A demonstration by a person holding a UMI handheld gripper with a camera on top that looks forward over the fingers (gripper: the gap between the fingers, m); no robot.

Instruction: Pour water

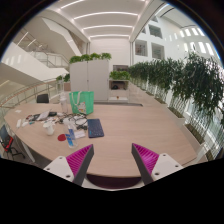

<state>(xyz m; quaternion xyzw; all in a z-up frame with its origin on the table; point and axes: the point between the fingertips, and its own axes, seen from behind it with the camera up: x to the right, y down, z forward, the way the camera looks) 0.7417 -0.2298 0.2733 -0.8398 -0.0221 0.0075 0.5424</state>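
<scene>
You are in a large office or campus atrium: beyond the fingers a long wooden tabletop [130, 125] stretches ahead, with a row of leafy indoor trees [185, 80] along its right side. Above and to the left rise white balcony levels [35, 55], ceiling light strips [100, 15] run overhead, and planter boxes with greenery [90, 60] stand far beyond the tabletop.

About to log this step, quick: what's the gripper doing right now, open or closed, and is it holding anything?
Gripper: open, holding nothing; only bare table shows between its fingers.
</scene>
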